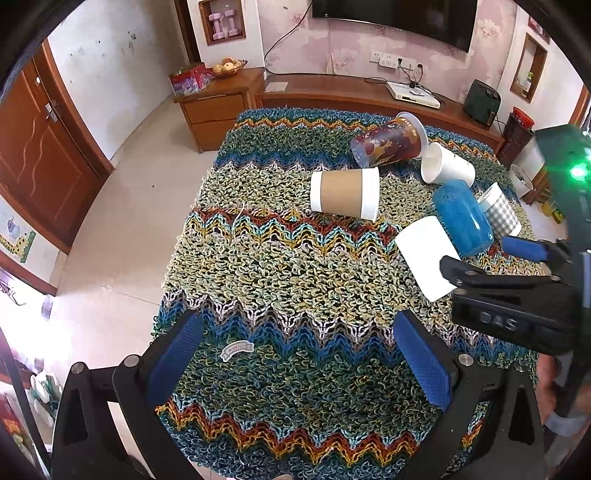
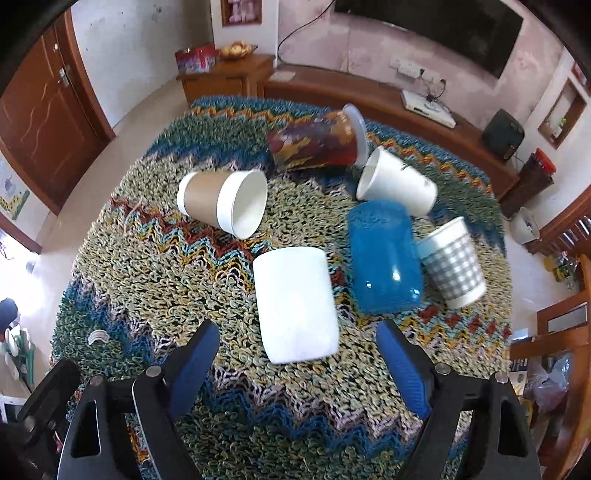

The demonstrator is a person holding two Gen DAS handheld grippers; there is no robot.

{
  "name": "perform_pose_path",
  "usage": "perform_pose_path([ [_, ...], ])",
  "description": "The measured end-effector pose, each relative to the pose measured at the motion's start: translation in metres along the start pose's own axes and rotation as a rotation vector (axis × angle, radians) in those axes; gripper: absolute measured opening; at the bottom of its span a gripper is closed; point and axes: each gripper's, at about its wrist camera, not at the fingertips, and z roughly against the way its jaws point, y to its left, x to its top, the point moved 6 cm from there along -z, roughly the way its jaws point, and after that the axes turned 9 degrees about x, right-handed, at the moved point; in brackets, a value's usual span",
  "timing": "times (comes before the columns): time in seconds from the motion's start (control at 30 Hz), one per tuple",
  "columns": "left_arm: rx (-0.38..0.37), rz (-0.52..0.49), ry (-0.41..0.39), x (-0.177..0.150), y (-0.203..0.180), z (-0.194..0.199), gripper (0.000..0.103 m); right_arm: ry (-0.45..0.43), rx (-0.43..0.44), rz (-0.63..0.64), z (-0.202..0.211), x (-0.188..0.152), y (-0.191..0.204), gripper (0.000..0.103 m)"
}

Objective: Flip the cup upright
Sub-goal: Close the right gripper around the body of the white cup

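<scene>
Woollen zigzag stripes in blue, green, yellow and rust cover the table (image 2: 155,280), and six cups are seen lying on their sides across it. In the right wrist view, a plain white cup (image 2: 297,304) is found at the centre of the frame, on its side, framed just above the right gripper (image 2: 297,363), whose blue-padded fingers (image 2: 404,373) are spread wide on either side of it with nothing held and no contact made. Just to the right of that cup a blue cup (image 2: 384,258) is laid, touching a grey checked cup (image 2: 452,262) at its right. Higher up, a white paper cup (image 2: 397,182) is shown with its mouth turned to the left, and a dark patterned cup (image 2: 317,142) with a clear rim is seen at the upper middle. A paper cup with a brown sleeve (image 2: 221,203) is placed at the left of centre, its open mouth facing right. In the left wrist view, the left gripper (image 1: 299,356) is held released over bare cloth at the bottom of the frame, well apart from every cup, while the right gripper's black body is seen at the right edge, one finger overlapping the white cup. A television (image 1: 393,18) is mounted at the top of the frame above a wooden cabinet (image 1: 332,92).
</scene>
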Motion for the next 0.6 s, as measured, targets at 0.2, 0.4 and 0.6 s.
perform_pose_path([
  [0.2, 0.008, 0.015, 0.01, 0.005, 0.002, -0.019, 0.102, 0.067, -0.002, -0.006, -0.028, 0.004, -0.002, 0.085],
  [0.4, 0.025, 0.026, 0.046, 0.011, 0.0, -0.049, 0.102, 0.098, 0.001, -0.007, -0.044, 0.006, -0.004, 0.085],
  [0.6, 0.038, 0.021, 0.094, 0.008, -0.003, -0.075, 0.102, 0.13, 0.0, 0.009, -0.061, 0.01, -0.003, 0.085],
])
